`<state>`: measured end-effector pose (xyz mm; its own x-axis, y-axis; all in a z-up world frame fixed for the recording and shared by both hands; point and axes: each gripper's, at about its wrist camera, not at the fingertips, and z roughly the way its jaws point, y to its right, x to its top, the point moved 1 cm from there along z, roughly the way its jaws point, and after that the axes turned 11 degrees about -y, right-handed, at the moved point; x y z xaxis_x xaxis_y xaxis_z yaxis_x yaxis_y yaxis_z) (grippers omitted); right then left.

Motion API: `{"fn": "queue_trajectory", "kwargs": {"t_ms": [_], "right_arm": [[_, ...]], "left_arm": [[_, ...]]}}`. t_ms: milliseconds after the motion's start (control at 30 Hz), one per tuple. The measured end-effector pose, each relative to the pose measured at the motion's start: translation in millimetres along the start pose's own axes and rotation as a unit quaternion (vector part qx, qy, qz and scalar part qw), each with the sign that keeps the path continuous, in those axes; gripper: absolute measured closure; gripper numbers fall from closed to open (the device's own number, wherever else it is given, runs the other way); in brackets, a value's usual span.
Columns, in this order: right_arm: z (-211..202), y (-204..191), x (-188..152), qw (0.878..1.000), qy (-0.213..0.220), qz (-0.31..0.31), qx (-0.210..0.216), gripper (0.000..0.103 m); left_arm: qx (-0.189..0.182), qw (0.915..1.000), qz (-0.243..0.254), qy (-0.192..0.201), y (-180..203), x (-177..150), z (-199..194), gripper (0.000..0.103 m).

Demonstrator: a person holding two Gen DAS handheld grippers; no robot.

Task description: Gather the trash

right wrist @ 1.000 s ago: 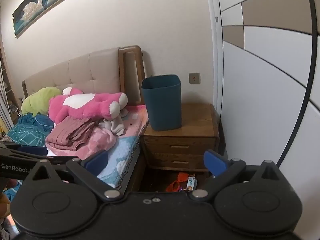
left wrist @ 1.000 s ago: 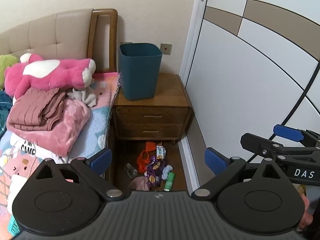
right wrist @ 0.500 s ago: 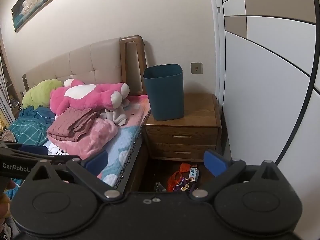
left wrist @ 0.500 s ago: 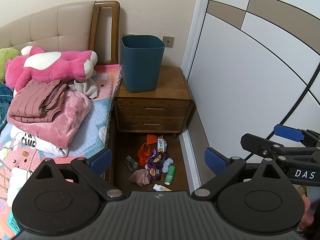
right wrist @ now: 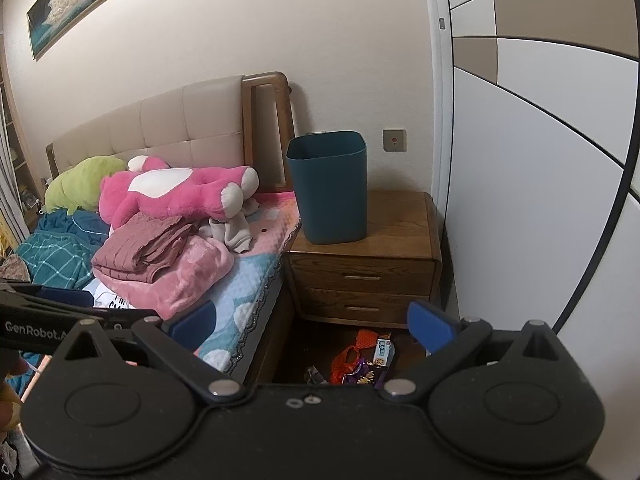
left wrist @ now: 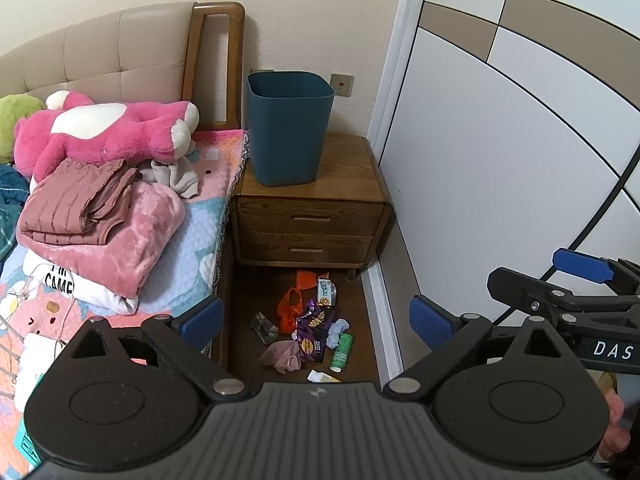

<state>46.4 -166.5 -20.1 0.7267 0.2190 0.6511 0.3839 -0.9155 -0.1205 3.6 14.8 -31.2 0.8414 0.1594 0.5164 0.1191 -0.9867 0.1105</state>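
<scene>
Bedroom corner with litter on the dark floor below a wooden nightstand, both grippers spread wide and empty.

Left wrist view: the left gripper (left wrist: 316,318) sits at the bottom of the frame, jaws far apart with nothing between them; the trash pile (left wrist: 310,324) lies at lower centre on the floor, an orange bag (left wrist: 289,309), a purple snack wrapper (left wrist: 313,330) and a green bottle (left wrist: 342,353) among it, in front of the nightstand (left wrist: 310,220); a teal bin (left wrist: 289,128) stands upright on the nightstand at centre; a pink plush toy (left wrist: 104,130) lies on the bed (left wrist: 176,236) at left. Right wrist view: the right gripper (right wrist: 310,322) fills the bottom, jaws equally wide and holding nothing; the same bin (right wrist: 330,186) stands at centre, the wardrobe door (right wrist: 532,184) at right, and the trash shows only partly, above the gripper body at lower centre.
</scene>
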Motion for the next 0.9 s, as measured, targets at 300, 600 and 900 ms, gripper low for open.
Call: {"fn": "queue_trajectory", "kwargs": {"t_ms": [300, 600, 900], "right_arm": [[0, 6, -4, 1.0, 0.005, 0.013, -0.007, 0.0], [1, 3, -3, 1.0, 0.004, 0.018, -0.01, 0.0], [3, 5, -4, 1.0, 0.006, 0.02, -0.011, 0.0]], "left_arm": [[0.002, 1.0, 0.009, -0.001, 6, 5, 1, 0.003], [0.0, 1.0, 0.009, -0.001, 7, 9, 4, 0.003], [0.002, 0.9999, 0.015, -0.001, 9, 19, 7, 0.003]]}}
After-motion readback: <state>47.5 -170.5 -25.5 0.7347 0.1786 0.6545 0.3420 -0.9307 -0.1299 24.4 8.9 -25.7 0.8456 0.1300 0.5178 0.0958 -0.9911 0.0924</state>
